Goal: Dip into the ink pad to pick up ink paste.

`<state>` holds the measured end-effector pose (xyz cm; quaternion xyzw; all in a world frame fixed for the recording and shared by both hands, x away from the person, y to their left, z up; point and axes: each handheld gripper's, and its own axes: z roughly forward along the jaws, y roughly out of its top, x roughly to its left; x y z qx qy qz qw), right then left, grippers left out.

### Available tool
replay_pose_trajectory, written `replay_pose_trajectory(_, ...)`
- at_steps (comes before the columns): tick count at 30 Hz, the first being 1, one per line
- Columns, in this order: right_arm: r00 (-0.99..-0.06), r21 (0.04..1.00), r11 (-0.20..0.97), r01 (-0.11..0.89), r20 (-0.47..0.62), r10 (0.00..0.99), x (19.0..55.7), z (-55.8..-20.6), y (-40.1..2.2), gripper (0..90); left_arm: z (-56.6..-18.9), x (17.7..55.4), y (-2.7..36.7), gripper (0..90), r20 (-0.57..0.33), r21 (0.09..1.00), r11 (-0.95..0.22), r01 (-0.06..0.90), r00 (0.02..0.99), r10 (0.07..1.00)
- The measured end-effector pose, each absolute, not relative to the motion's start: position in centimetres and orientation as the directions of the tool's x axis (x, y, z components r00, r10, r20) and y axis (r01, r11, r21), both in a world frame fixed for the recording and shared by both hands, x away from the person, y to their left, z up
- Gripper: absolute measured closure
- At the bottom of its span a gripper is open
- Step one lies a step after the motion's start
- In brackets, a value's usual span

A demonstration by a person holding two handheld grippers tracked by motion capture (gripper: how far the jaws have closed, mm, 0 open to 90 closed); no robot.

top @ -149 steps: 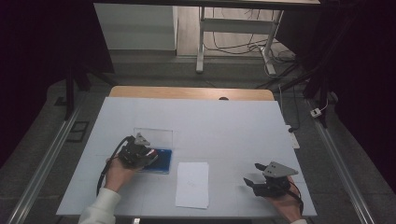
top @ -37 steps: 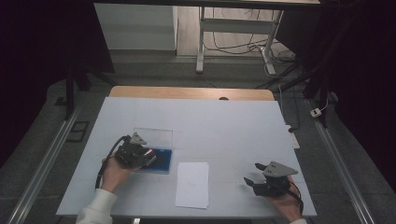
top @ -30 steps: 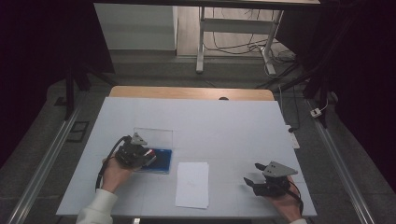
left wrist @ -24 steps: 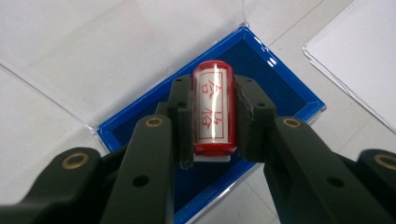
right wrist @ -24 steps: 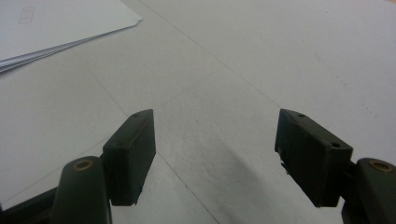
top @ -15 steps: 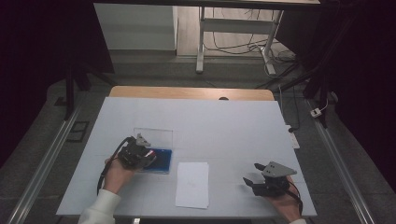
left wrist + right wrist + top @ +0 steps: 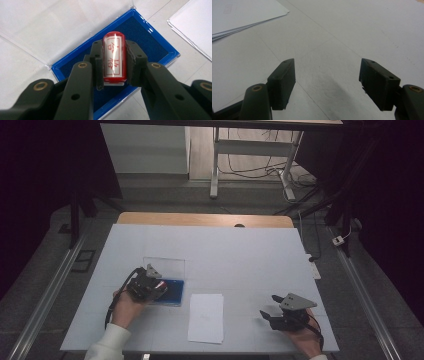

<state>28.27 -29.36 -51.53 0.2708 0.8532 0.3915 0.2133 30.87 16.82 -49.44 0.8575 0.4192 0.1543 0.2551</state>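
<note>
My left gripper (image 7: 113, 60) is shut on a red stamp (image 7: 114, 58) with a white label of red characters. It holds the stamp over the blue ink pad (image 7: 152, 45), whose clear lid (image 7: 50, 27) lies open behind it. From above, the left gripper (image 7: 159, 287) sits at the ink pad (image 7: 172, 292) on the table's left. My right gripper (image 7: 327, 82) stands open above bare table, nothing between its jaws; from above the right gripper (image 7: 267, 316) rests near the front right. A stack of white paper (image 7: 206, 317) lies between the two hands.
The white table (image 7: 250, 255) has a wooden strip along its far edge. The paper stack's corner (image 7: 242, 15) lies ahead-left of the right gripper. Beyond the table are a dark floor, cables and a table leg frame (image 7: 250, 165).
None of note: both hands stay in place, the left gripper shifting only slightly over the ink pad.
</note>
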Motion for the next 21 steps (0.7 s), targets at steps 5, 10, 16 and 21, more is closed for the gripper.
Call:
replay_pose_trajectory(5,-0.763,0.780,0.552,0.294,-0.156,0.627,28.27,-51.50,-29.32,29.4,-49.58,30.67,16.73,70.4,0.070,0.574,-0.525,0.628,0.601,0.796)
replay_pose_trajectory(10,-0.760,0.780,0.550,0.297,-0.156,0.631,28.32,-51.50,-29.41,29.4,-49.63,30.71,16.92,70.5,0.059,0.580,-0.521,0.626,0.606,0.793)
replay_pose_trajectory(16,-0.760,0.783,0.546,0.298,-0.152,0.632,28.33,-51.55,-29.46,29.5,-49.63,30.82,17.11,70.4,0.042,0.581,-0.513,0.632,0.606,0.794)
replay_pose_trajectory(21,-0.760,0.783,0.547,0.296,-0.153,0.631,28.34,-51.51,-29.43,29.5,-49.64,30.85,17.19,70.4,0.033,0.584,-0.507,0.633,0.606,0.794)
